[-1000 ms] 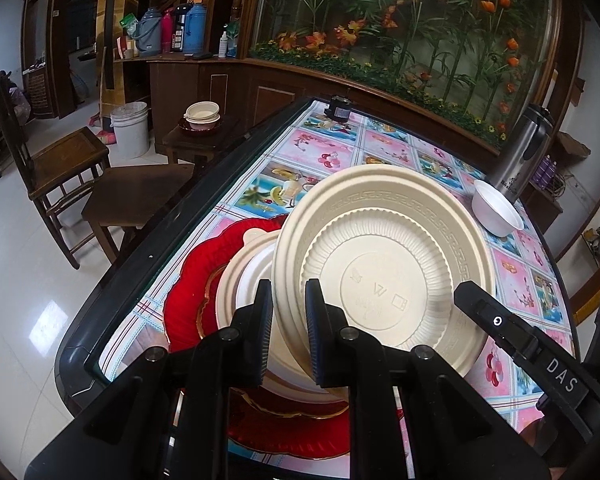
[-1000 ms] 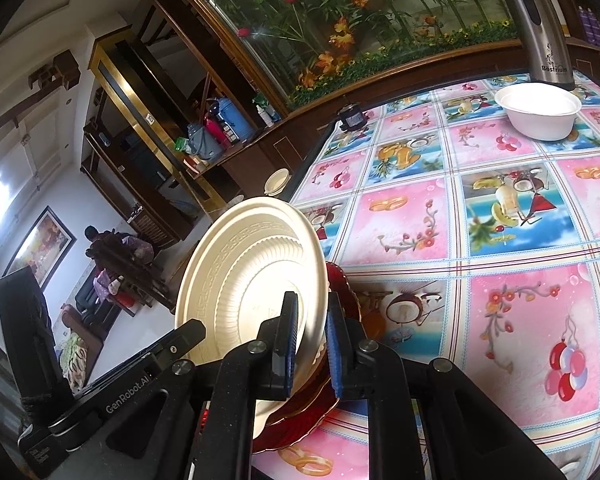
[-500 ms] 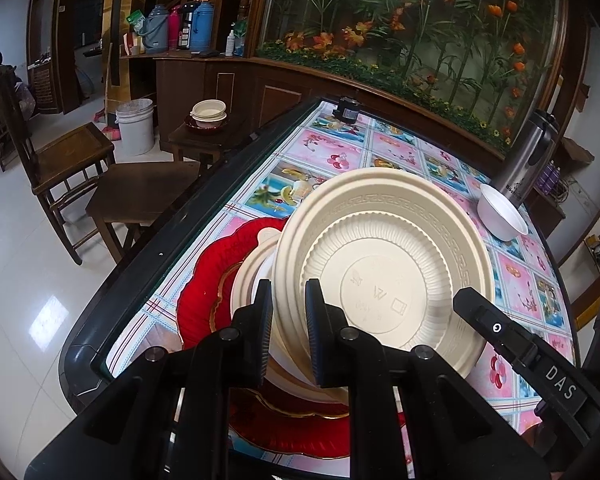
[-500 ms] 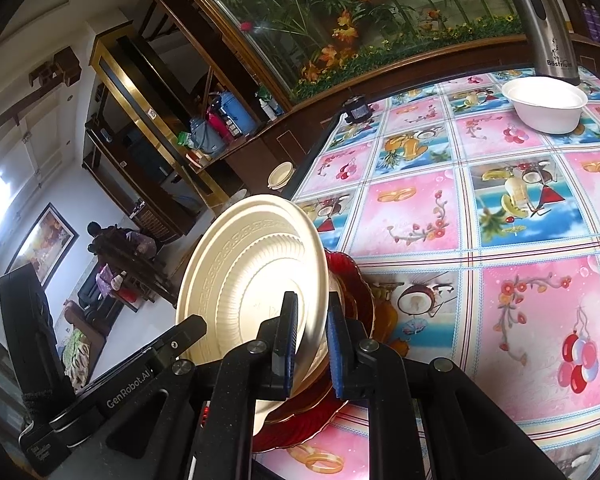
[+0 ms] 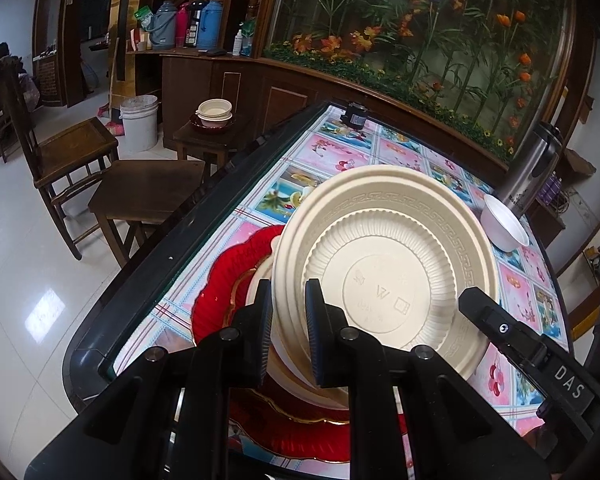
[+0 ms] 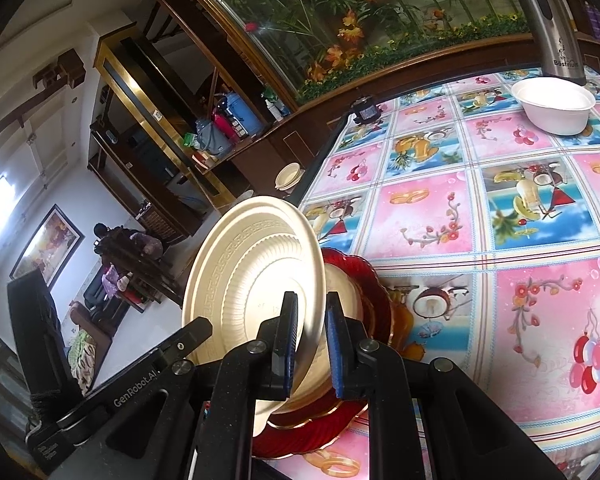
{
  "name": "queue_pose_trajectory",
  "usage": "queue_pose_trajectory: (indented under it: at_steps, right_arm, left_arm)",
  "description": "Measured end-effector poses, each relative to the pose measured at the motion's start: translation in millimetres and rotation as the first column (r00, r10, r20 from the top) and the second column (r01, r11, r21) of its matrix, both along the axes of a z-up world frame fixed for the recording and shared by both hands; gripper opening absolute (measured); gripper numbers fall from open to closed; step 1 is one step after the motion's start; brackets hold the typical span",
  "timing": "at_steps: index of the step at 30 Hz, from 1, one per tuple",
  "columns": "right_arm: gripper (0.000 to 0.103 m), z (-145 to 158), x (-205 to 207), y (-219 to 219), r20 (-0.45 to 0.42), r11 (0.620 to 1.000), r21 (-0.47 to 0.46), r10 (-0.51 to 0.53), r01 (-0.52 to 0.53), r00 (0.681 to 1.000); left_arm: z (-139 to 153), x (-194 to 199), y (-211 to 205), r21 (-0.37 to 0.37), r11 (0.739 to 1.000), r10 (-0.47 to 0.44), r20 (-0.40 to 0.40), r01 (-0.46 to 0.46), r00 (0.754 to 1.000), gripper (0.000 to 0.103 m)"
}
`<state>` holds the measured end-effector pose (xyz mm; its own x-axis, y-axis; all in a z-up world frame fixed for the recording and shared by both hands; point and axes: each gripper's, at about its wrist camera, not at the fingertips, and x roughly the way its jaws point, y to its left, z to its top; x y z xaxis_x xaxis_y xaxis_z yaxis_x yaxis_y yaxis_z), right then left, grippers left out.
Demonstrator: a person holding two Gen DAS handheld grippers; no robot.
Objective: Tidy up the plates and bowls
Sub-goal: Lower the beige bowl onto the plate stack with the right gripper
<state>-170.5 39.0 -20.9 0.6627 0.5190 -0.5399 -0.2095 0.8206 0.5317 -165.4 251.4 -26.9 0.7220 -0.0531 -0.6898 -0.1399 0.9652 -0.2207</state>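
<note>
A cream plate (image 5: 384, 276) with a ribbed, key-pattern rim is held upside down and tilted. My left gripper (image 5: 287, 332) is shut on its left rim; my right gripper (image 6: 311, 344) is shut on its near rim (image 6: 256, 276). Below it lies a stack: more cream plates (image 5: 260, 280) on a red scalloped plate (image 5: 224, 276) with gold trim, also in the right wrist view (image 6: 364, 280). A white bowl (image 6: 554, 106) stands at the far right of the table, also in the left wrist view (image 5: 502, 226).
The table (image 6: 460, 216) has a pink and blue picture cloth and a dark edge (image 5: 204, 216). A steel flask (image 6: 552, 20) stands behind the bowl. A small dark object (image 5: 354, 114) sits at the far end. Wooden chairs (image 5: 72, 148) and a side table with bowls (image 5: 214, 114) stand left.
Both grippers have lifted the cream plate a little higher above the stack, still held by both.
</note>
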Motion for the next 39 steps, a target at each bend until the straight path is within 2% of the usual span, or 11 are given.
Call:
queue_pose_trajectory:
  at_steps: [3,6,10,13,19,39]
  right_arm:
    - [0.016,8,3,5,0.015,1.000,0.001,0.011,-0.011,1.000]
    - [0.016,20,3,10,0.047,1.000,0.009,0.025,-0.025,0.999]
    - [0.016,36,-1,15,0.089,0.999,0.027,0.038,-0.040,0.995]
    - [0.016,35,-3,17,0.088,0.999,0.026,0.045,-0.047,0.995]
    - [0.016,13,0,18,0.020,0.999,0.015,0.049,-0.050,0.999]
    - [0.016,1,-1,16,-0.011,0.999,0.010,0.050,-0.050,0.999]
  left_arm:
    - [13,3,7,-0.012,1.000,0.003,0.020,-0.003,1.000,0.014]
    - [33,1,12,-0.006,1.000,0.012,0.073,-0.011,0.997,0.014]
    - [45,-5,13,0.009,1.000,0.018,0.121,-0.020,0.993,0.014]
    - [37,-6,14,0.009,1.000,0.025,0.111,-0.026,0.994,0.014]
    - [20,-3,10,0.012,1.000,0.022,0.062,-0.023,0.998,0.014]
    - [14,-4,7,0.036,0.999,0.019,0.042,-0.020,0.999,0.014]
